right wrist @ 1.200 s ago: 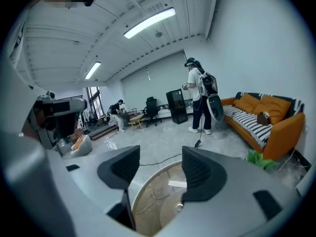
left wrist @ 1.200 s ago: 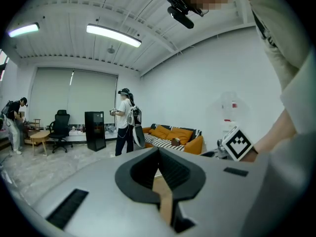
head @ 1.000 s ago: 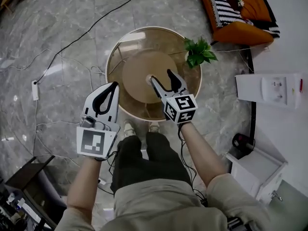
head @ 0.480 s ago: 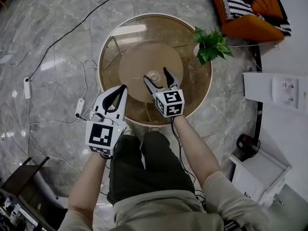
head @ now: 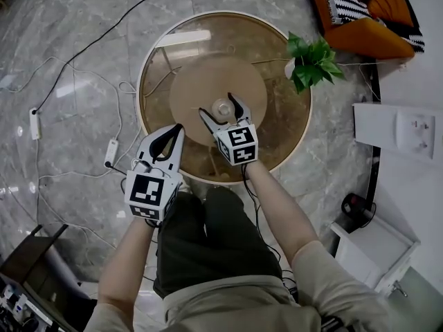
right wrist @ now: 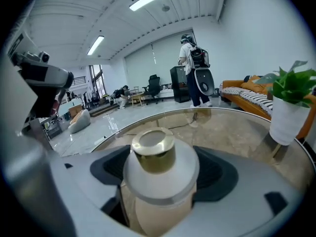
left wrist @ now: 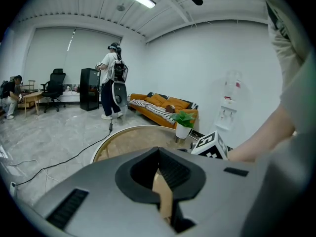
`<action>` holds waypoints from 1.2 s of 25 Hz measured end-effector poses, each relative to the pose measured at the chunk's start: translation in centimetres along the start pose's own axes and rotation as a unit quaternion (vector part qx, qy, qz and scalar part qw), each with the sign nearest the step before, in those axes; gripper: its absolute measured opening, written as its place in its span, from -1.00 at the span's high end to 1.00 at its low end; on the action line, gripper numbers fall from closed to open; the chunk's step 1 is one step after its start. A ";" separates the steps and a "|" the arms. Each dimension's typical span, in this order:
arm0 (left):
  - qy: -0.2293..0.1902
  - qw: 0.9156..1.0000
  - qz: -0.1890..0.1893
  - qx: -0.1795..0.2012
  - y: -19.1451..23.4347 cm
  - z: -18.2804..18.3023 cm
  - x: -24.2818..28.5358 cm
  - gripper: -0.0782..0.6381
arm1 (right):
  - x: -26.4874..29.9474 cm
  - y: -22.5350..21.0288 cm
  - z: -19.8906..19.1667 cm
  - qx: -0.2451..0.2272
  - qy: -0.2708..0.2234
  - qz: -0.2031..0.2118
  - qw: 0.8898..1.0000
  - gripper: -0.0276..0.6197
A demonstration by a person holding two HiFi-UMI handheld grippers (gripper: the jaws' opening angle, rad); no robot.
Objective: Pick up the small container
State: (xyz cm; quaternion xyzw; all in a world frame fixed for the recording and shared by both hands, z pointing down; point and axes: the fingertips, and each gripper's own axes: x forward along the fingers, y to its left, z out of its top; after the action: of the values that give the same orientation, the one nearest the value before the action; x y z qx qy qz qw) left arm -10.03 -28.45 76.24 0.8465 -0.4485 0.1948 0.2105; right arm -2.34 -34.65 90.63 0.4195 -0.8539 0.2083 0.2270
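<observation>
The small container (head: pixel 223 106), a pale jar with a gold cap, stands upright near the middle of the round glass table (head: pixel 158 54). My right gripper (head: pixel 217 104) straddles it, one jaw on each side, and the jaws are opening. In the right gripper view the small container (right wrist: pixel 157 152) fills the space between the dark pads (right wrist: pixel 112 168) of my right gripper (right wrist: pixel 163 176). My left gripper (head: pixel 176 128) hovers shut over the table's near edge, left of the right one, holding nothing. In its own view, the left gripper (left wrist: pixel 159 151) has its tips together.
A potted plant (head: pixel 313 57) stands at the table's right rim. Cables and a power strip (head: pixel 112 151) lie on the marble floor to the left. An orange sofa (head: pixel 360 12) and a white cabinet (head: pixel 408 133) are at the right. A person stands farther back (left wrist: pixel 112 83).
My right gripper has slid forward round the container and its jaws have spread wider. The left gripper has come closer to the table edge.
</observation>
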 end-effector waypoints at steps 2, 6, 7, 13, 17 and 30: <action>0.003 1.000 -0.002 0.000 0.0 -0.5 0.1 0.77 | 0.6 -0.2 -0.7 -0.001 0.009 -0.011 1.000 -0.12; 0.009 1.000 -0.005 -0.003 -0.1 -1.6 -0.1 0.77 | 1.4 -0.5 -1.7 -0.013 0.029 -0.024 0.999 -0.12; 0.010 1.000 -0.004 -0.005 -0.1 -1.8 -0.1 0.77 | 1.5 -0.5 -1.8 -0.021 0.039 -0.026 0.999 -0.11; 0.017 0.998 0.003 0.055 -0.7 -0.8 -1.4 0.77 | 1.0 -0.4 -1.4 -0.019 0.074 -0.018 0.997 -0.11; 0.012 0.998 0.002 0.066 -1.1 1.5 -3.0 0.77 | -1.5 0.7 2.0 -0.012 0.056 -0.016 0.998 -0.11; -0.021 0.996 0.028 0.080 -2.3 17.9 -12.8 0.77 | -18.0 5.7 22.4 0.003 0.019 0.003 1.000 -0.11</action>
State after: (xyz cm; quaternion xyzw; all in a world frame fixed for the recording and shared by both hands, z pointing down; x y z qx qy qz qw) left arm -12.22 -28.14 54.23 0.8519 -0.4588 0.2181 0.1270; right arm -1.92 -32.51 61.48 0.4138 -0.8498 0.2198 0.2416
